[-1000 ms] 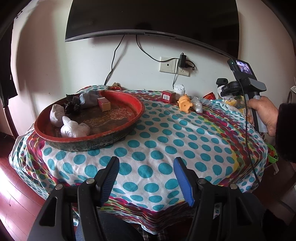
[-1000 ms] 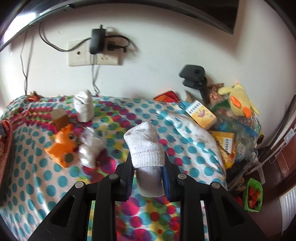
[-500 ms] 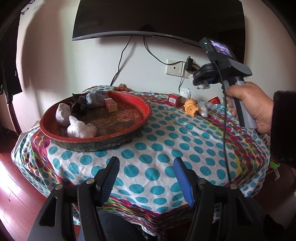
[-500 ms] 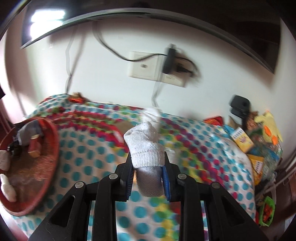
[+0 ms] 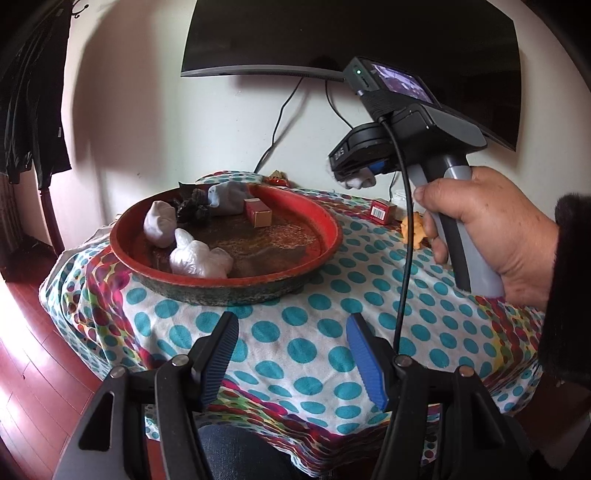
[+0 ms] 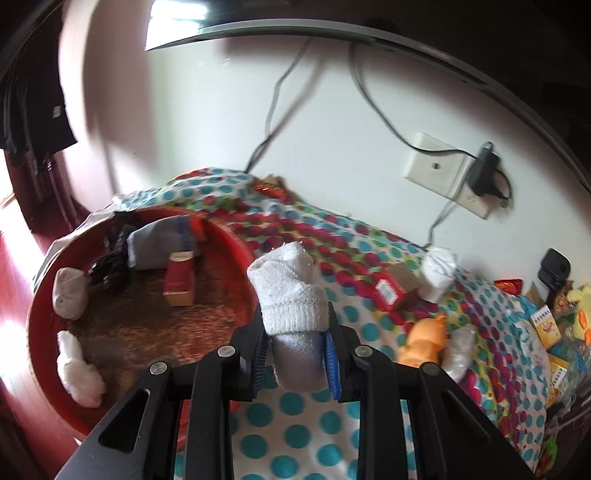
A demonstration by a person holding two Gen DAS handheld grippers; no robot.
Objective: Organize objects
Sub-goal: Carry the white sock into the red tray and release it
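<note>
1. Where the right gripper [image 6: 293, 356] meets its load: fingers [image 6: 258, 354] clamped from both sides on a rolled white sock [image 6: 290, 295], cuff end poking up past the tips, lower grey part wedged between the blue pads.
2. Held in the air above the desk [image 6: 295, 417], just beside the near-right rim of the red tray [image 6: 37, 314]; not touching either.
3. Seen from the left wrist view: same right gripper [image 5: 356, 177] gripped by the right hand [image 5: 491, 236], high over the far right edge of the tray [image 5: 325, 221], sock [image 5: 360, 181] showing as a small pale lump at its front.
4. Left gripper [image 5: 291, 363] low at the near edge of the desk [image 5: 314, 332], fingers [image 5: 221, 354] spread wide apart, nothing between them.
5. Inside the tray: two white bundles [image 6: 79, 373] along the left side, a grey rolled sock [image 6: 162, 240] at the back, a dark tangled item [image 6: 109, 266] beside it, a red and tan box [image 6: 180, 282] near the middle.
6. On the dotted cloth to the right of the tray: a small red box [image 6: 389, 291], an orange toy [image 6: 424, 341], a clear plastic bundle [image 6: 458, 349] touching the toy, a white roll [image 6: 437, 273] farther back.
7. Farther out: wall socket with black plug [image 6: 484, 173], cables hanging down the wall, dark screen [image 5: 351, 33] above.
</note>
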